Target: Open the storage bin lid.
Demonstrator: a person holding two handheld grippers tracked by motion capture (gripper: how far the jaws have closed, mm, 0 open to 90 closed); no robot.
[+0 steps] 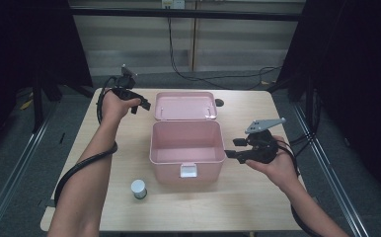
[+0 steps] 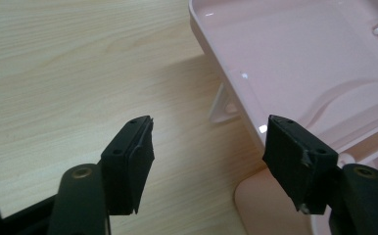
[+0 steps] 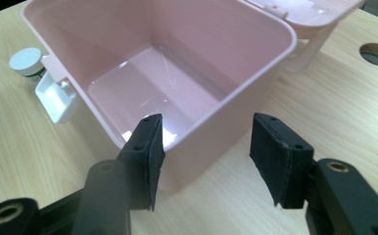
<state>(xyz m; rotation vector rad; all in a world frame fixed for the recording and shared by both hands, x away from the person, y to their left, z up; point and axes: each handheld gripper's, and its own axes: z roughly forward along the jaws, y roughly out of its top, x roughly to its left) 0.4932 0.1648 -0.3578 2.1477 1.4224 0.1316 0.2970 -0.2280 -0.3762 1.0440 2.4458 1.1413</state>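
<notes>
A pink plastic box [image 1: 187,150] stands open and empty in the middle of the table, its lid [image 1: 185,105] laid back flat behind it. A white latch [image 1: 188,170] hangs on its front wall. My left gripper [image 1: 145,105] is open beside the lid's left edge; in the left gripper view the lid [image 2: 314,63] lies by the right jaw. My right gripper [image 1: 232,148] is open just right of the box, jaws pointing at its right wall. The right gripper view looks over the box rim [image 3: 255,73] into the bare inside.
A small white-capped jar [image 1: 138,188] stands on the table in front of the box at its left, also the jar [image 3: 27,61] past the latch [image 3: 57,100]. A round hole [image 1: 219,102] sits in the tabletop right of the lid.
</notes>
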